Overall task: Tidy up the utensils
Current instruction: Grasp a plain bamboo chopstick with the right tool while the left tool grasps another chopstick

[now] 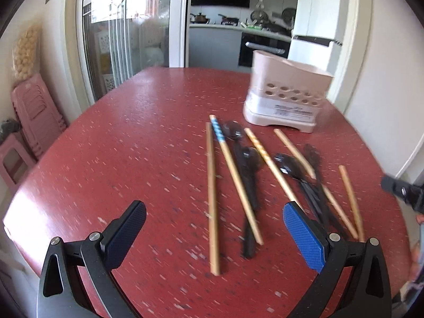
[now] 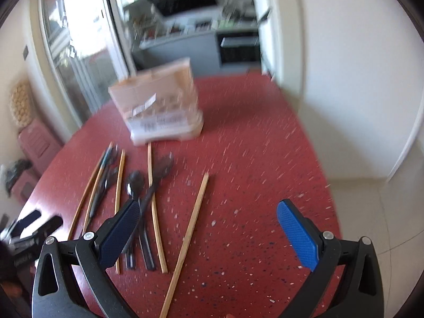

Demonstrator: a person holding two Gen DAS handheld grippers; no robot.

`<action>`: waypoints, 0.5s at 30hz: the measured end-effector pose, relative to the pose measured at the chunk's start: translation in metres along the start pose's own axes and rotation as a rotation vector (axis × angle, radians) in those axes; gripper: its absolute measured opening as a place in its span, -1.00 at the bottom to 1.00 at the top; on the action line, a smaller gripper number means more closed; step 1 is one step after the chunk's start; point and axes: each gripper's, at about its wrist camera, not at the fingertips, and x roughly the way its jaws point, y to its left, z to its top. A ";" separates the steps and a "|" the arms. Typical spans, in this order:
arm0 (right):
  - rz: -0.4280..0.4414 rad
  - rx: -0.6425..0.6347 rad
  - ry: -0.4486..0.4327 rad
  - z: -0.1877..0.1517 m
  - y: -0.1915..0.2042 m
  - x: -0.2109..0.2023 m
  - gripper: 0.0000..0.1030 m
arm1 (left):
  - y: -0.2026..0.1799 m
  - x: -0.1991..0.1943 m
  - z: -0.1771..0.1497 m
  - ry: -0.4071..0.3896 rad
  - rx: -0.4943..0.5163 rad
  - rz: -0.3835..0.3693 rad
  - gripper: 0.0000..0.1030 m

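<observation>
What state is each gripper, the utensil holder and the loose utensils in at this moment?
left gripper: open, empty, above the table.
right gripper: open, empty.
utensil holder: upright on the red table; nothing shows above its rim.
chopsticks: lying loose on the table.
black spoons: lying flat among the chopsticks.
lone chopstick: lying apart from the others.

Table [image 1: 132, 132]: red, pale and dark flecks throughout.
Utensil holder [image 1: 287, 92]: pale pink, round-hole pattern on lower wall, white label strip.
Chopsticks [image 1: 213, 198] in front of holder: tan wood; one chopstick [image 1: 217, 129] with blue-white banded tip.
Spoons [image 1: 287, 165] in front of holder: black.
Gripper pads [image 1: 304, 238]: blue, fine grid texture; frames black.
Stools [image 1: 34, 111] left of table: pink.
</observation>
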 end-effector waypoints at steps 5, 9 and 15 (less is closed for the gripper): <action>-0.062 -0.029 0.222 0.009 -0.001 0.035 1.00 | 0.016 0.034 0.029 0.114 -0.008 0.060 1.00; -0.074 0.012 0.333 0.016 -0.003 0.058 0.99 | 0.022 0.060 0.040 0.207 0.008 0.063 1.00; -0.109 0.018 0.448 0.024 0.010 0.082 0.56 | 0.019 0.086 0.046 0.285 0.050 0.065 1.00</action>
